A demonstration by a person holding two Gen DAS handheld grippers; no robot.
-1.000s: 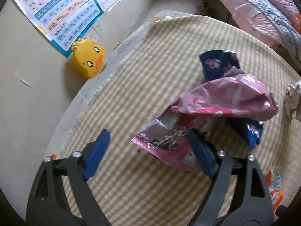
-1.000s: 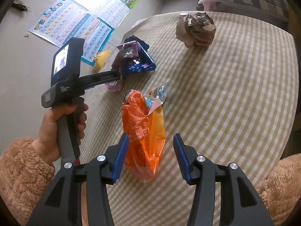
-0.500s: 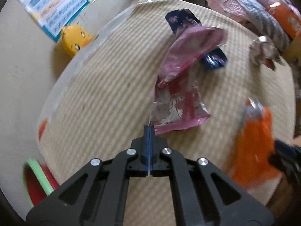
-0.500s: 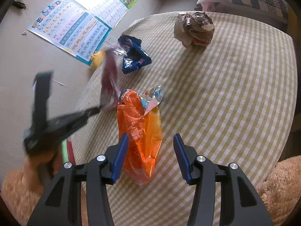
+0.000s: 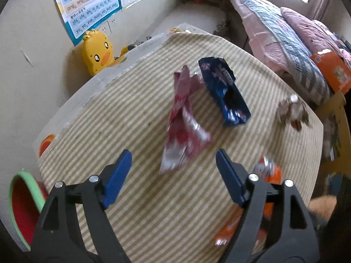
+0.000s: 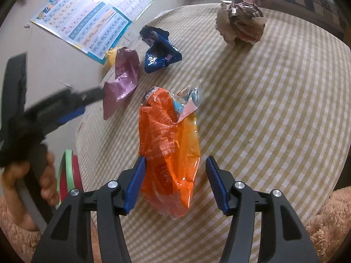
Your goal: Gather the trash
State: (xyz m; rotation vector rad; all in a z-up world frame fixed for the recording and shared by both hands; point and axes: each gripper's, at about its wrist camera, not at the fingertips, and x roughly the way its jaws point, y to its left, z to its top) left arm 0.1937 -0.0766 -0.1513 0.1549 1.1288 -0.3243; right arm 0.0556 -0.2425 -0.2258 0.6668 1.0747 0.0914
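A pink foil wrapper (image 5: 184, 127) hangs loose in the air just ahead of my open left gripper (image 5: 175, 175); it also shows in the right wrist view (image 6: 122, 81). A blue wrapper (image 5: 226, 92) lies on the checked tablecloth (image 5: 136, 109), also in the right wrist view (image 6: 160, 52). A crumpled brown paper ball (image 6: 241, 24) lies far on the table. My open right gripper (image 6: 175, 182) straddles the near end of an orange bag (image 6: 169, 144), jaws apart on either side of it.
A red bin with a green rim (image 5: 19, 206) stands below the table's left edge, also in the right wrist view (image 6: 68, 175). A yellow duck toy (image 5: 96, 50) sits against the wall under a poster (image 5: 87, 6). A bed (image 5: 285, 28) lies beyond the table.
My left gripper shut on the pink wrapper, lifted it off the blue one and swung back, then opened; the wrapper is now loose. The right gripper has stayed over the orange bag.
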